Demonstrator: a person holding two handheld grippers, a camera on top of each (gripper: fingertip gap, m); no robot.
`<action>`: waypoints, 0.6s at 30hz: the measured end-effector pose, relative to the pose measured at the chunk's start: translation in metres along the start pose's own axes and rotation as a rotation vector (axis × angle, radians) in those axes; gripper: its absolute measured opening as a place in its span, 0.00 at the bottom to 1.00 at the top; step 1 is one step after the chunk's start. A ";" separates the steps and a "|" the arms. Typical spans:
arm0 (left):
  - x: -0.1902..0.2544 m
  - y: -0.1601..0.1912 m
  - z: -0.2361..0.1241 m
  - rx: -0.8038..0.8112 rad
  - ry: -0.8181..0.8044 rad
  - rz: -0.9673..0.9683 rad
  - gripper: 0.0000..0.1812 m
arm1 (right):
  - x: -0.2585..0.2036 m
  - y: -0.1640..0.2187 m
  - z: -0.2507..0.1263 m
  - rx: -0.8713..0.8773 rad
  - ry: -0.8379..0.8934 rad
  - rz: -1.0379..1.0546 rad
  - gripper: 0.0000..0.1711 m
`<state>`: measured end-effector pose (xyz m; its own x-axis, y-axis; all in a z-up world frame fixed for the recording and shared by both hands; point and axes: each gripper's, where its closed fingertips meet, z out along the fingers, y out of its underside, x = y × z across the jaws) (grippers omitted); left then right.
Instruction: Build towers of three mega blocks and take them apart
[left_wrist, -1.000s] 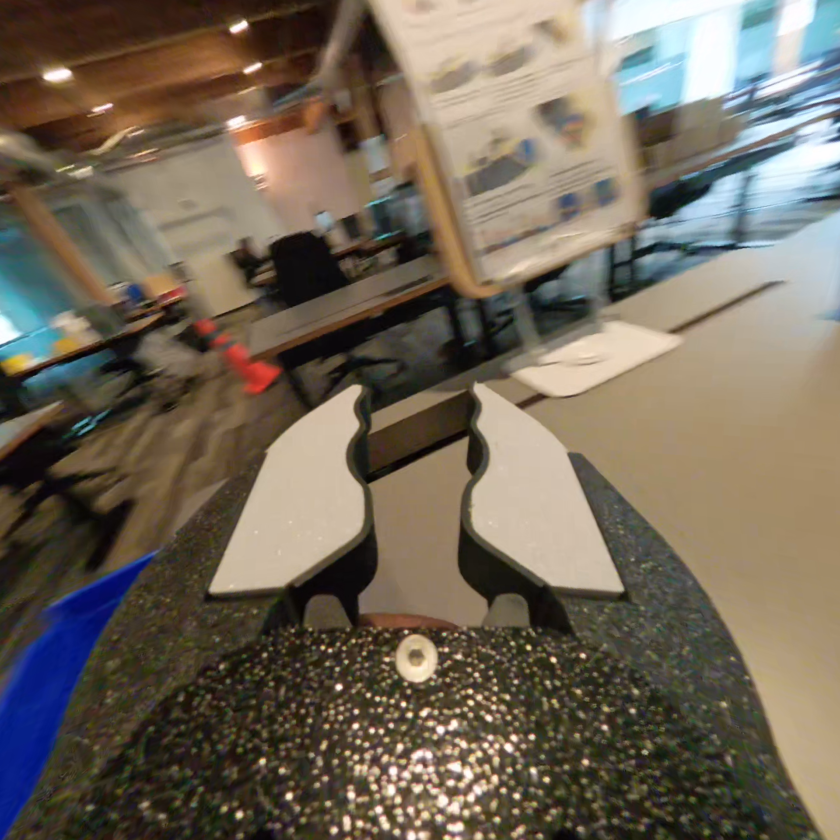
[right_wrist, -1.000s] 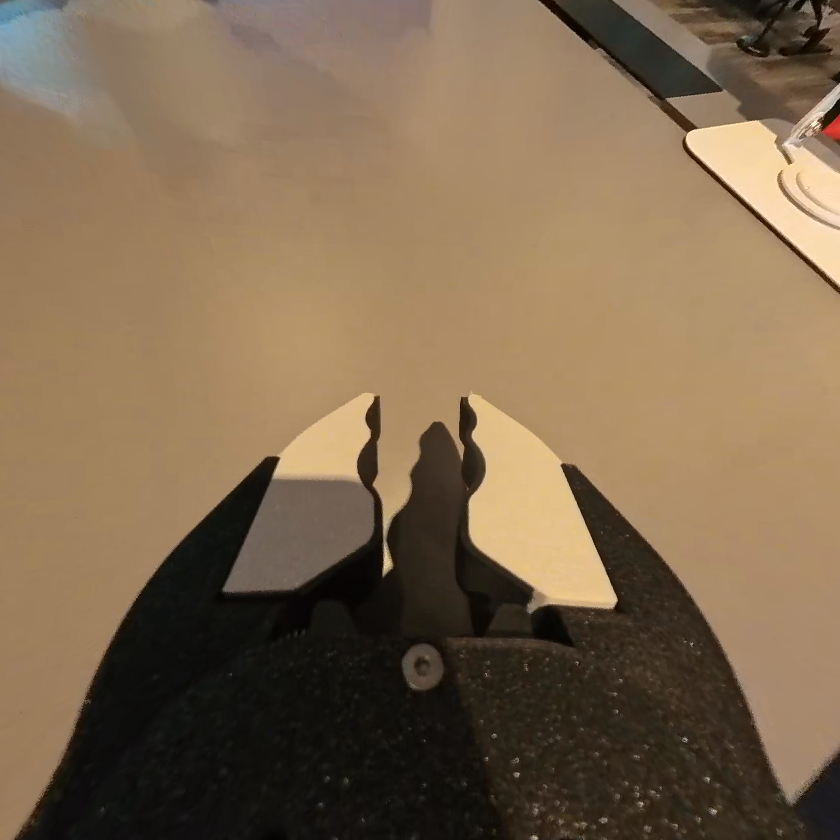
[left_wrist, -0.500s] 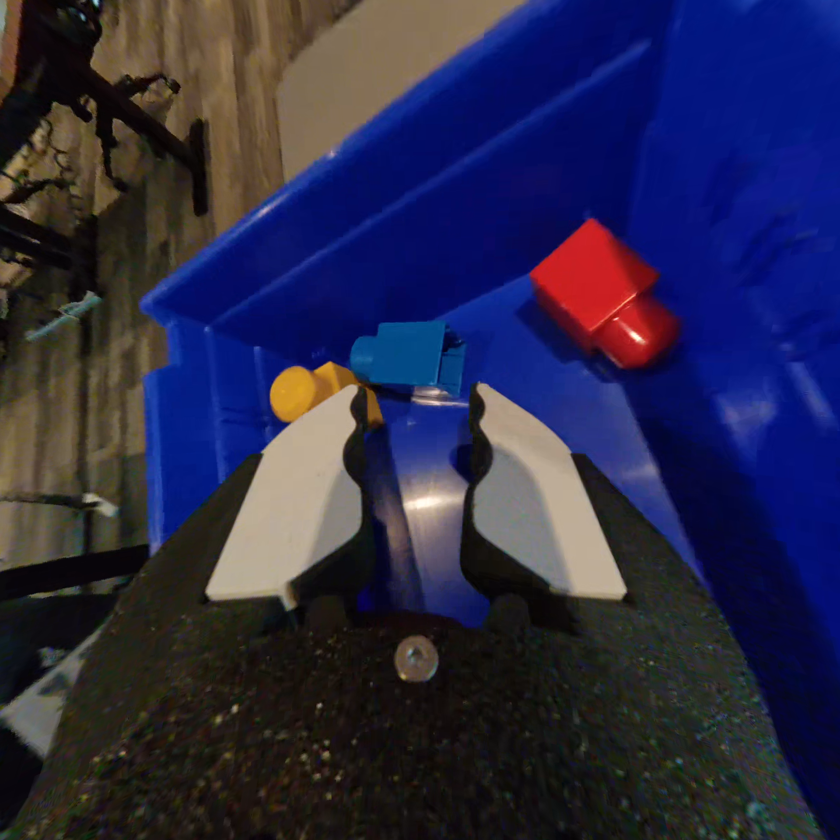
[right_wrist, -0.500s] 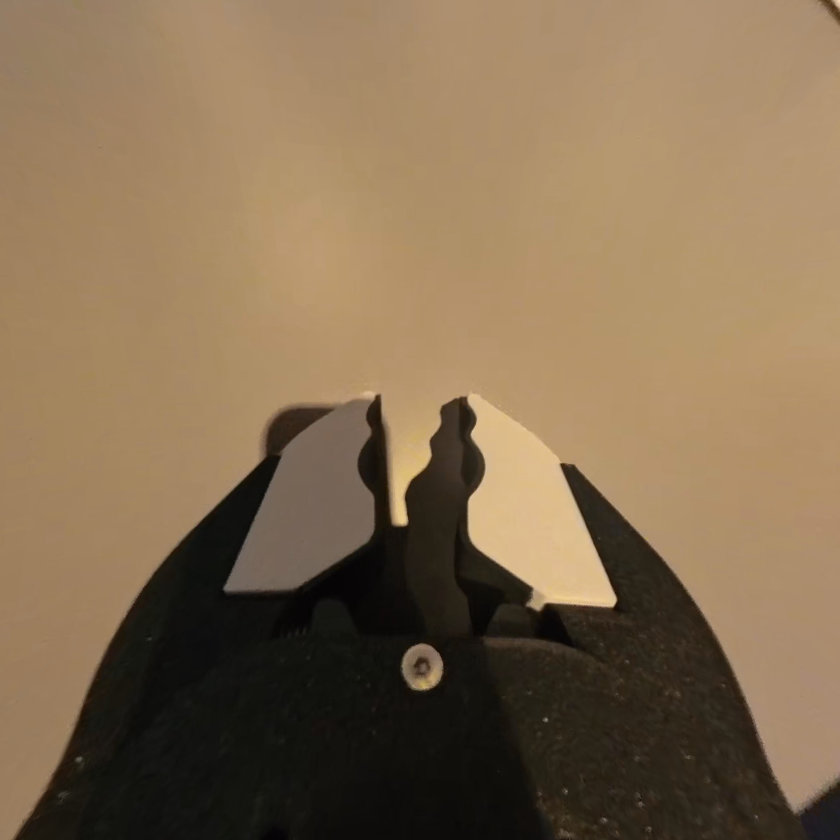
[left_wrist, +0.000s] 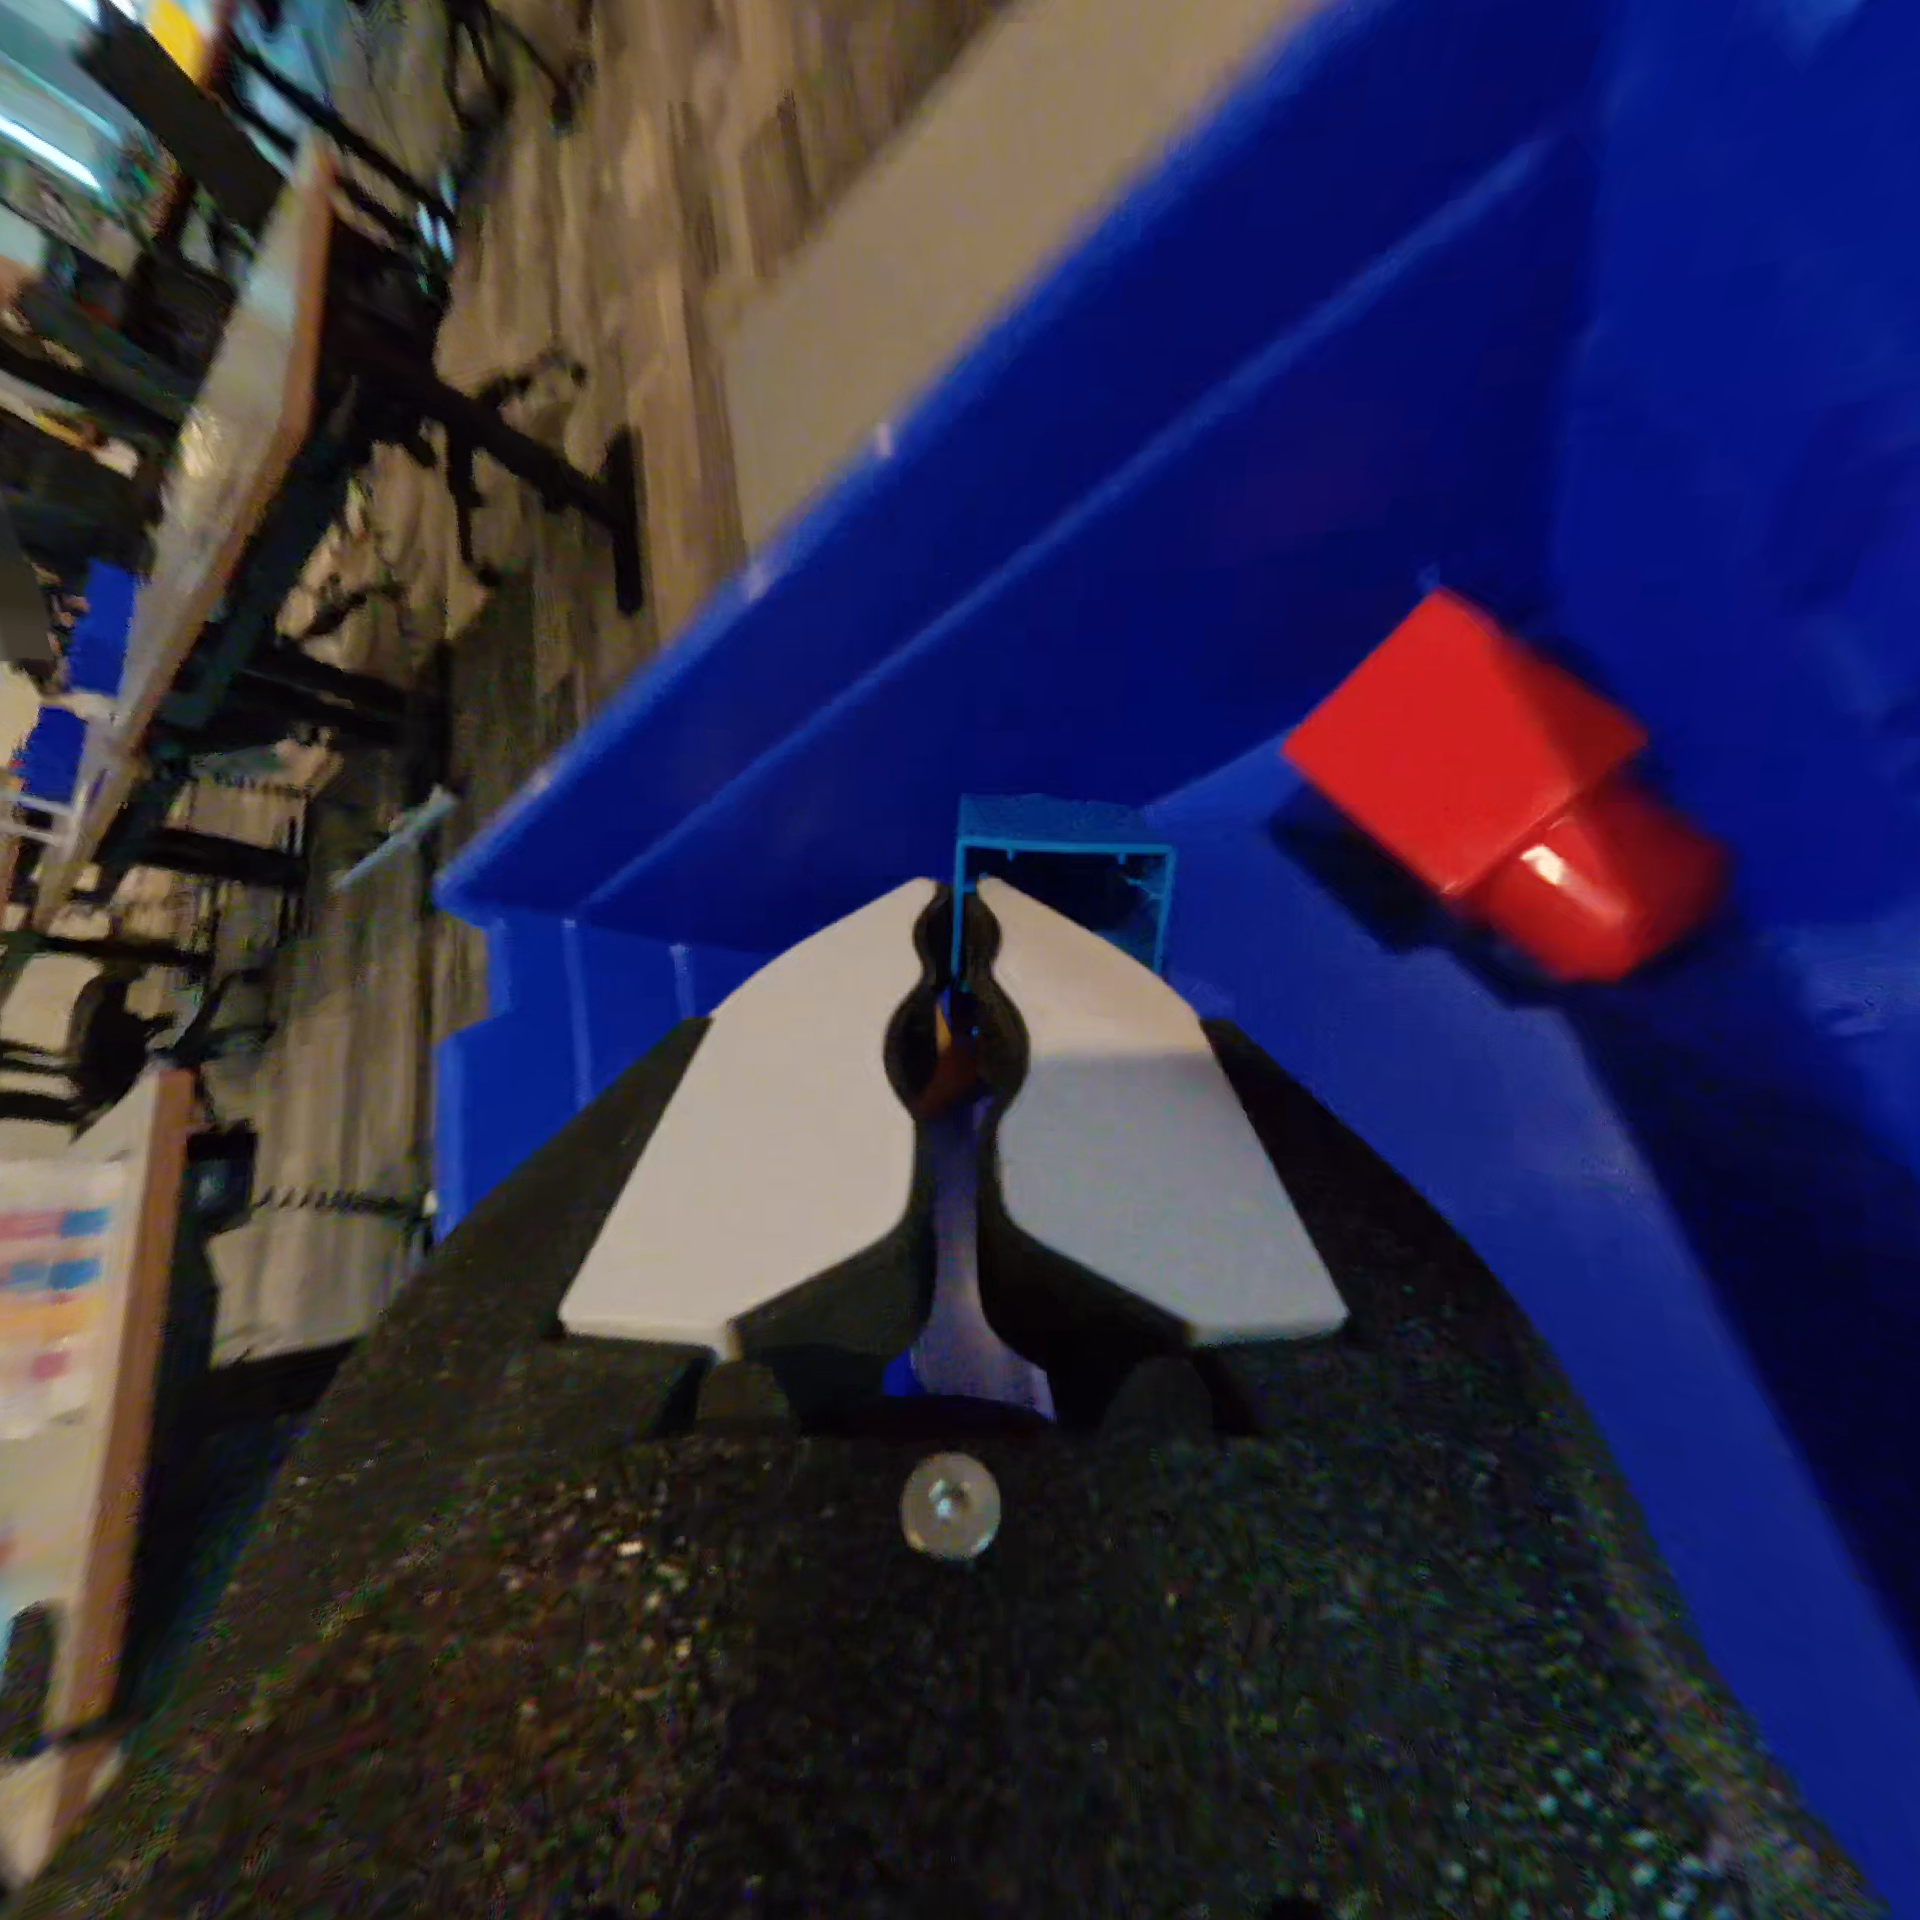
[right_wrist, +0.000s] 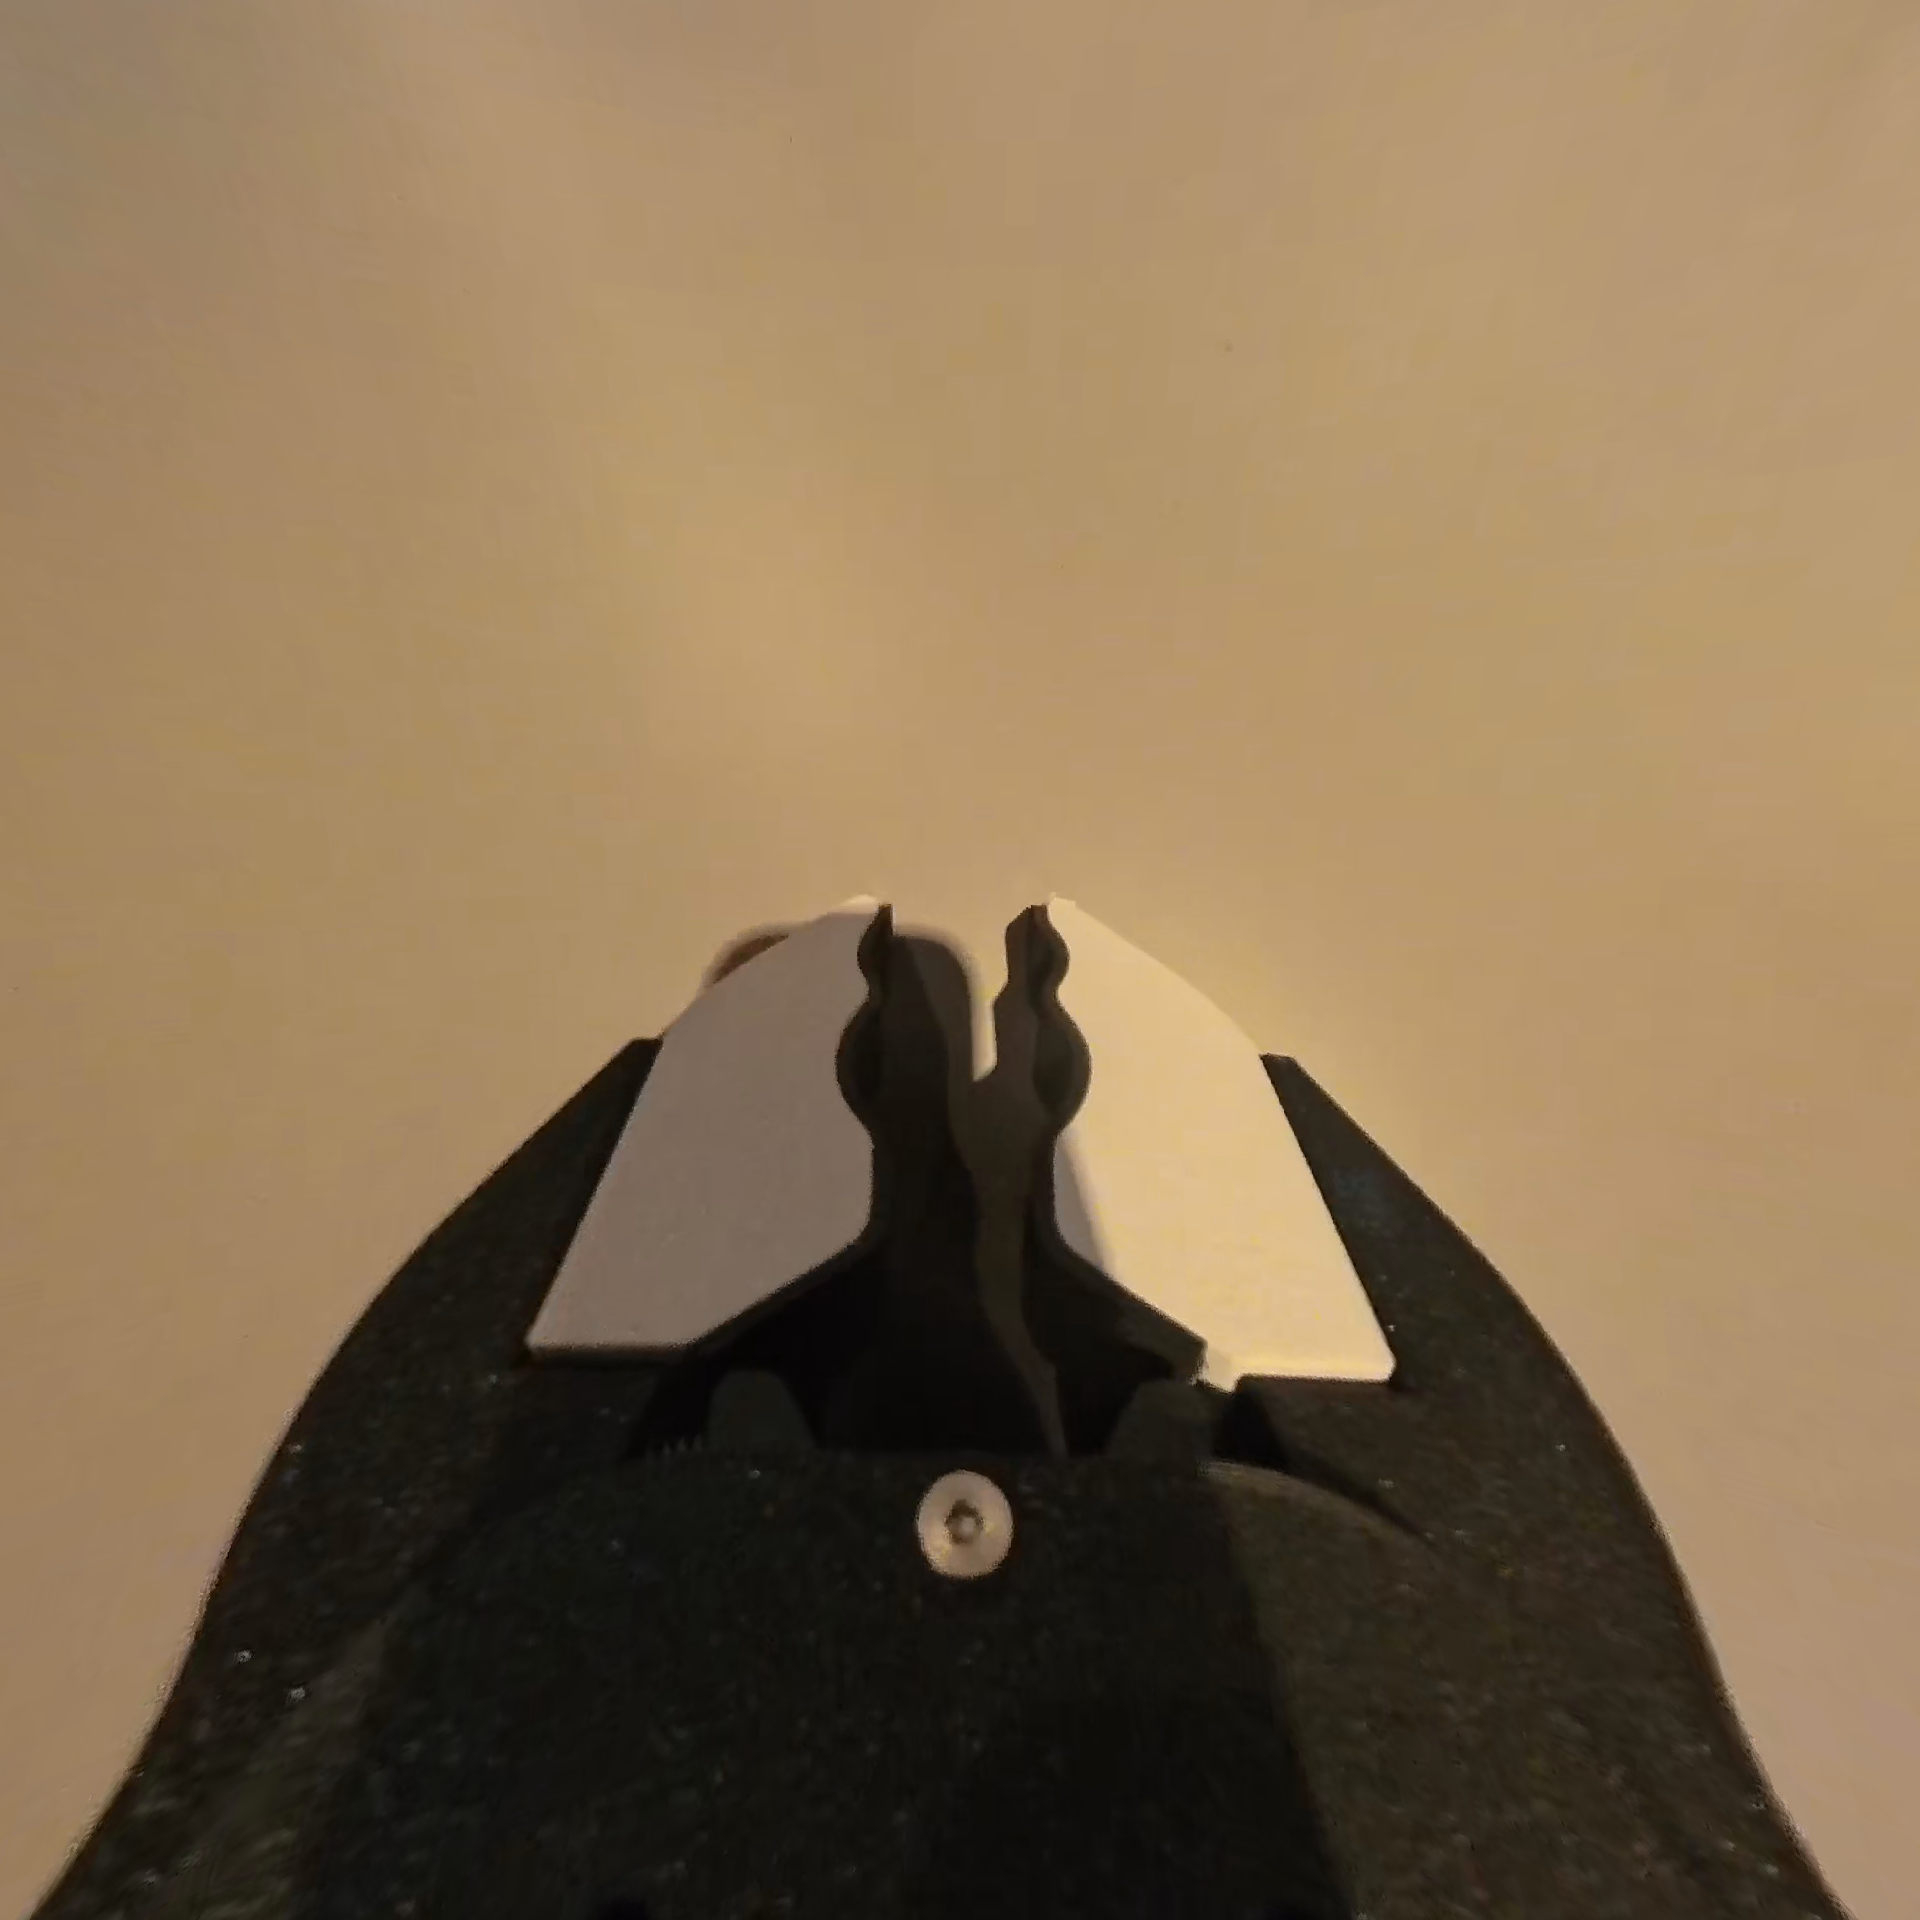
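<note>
While clamped by left claw: hollow square-walled blue block.

- a blue plastic bin fills the left wrist view from the 12 o'clock to the 5 o'clock side, its rim running on a slant toward 8 o'clock.
- past that rim, toward 11 o'clock, lies a pale tabletop.
- beyond it, a streaked grey floor, blurred.
- at 9 to 10 o'clock stand desks with dark legs, too blurred to tell more.
- a plain tan table surface fills the right wrist view.
</note>
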<state>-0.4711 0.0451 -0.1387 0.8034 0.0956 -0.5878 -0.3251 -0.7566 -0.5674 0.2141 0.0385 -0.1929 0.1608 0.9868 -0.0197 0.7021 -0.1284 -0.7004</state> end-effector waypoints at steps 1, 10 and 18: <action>-0.003 -0.011 -0.011 0.068 -0.010 -0.029 0.01 | 0.000 0.000 0.000 0.000 -0.002 0.000 0.15; 0.101 -0.160 -0.185 0.748 0.128 0.325 0.00 | -0.002 0.000 0.000 0.001 -0.012 -0.010 0.16; 0.328 -0.172 -0.216 0.785 0.396 0.548 0.01 | -0.004 0.001 -0.002 0.010 0.041 -0.078 0.17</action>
<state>-0.0440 0.0667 -0.1095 0.5075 -0.4619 -0.7274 -0.8153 0.0157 -0.5788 0.2158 0.0341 -0.1923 0.1344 0.9888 0.0645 0.7065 -0.0500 -0.7059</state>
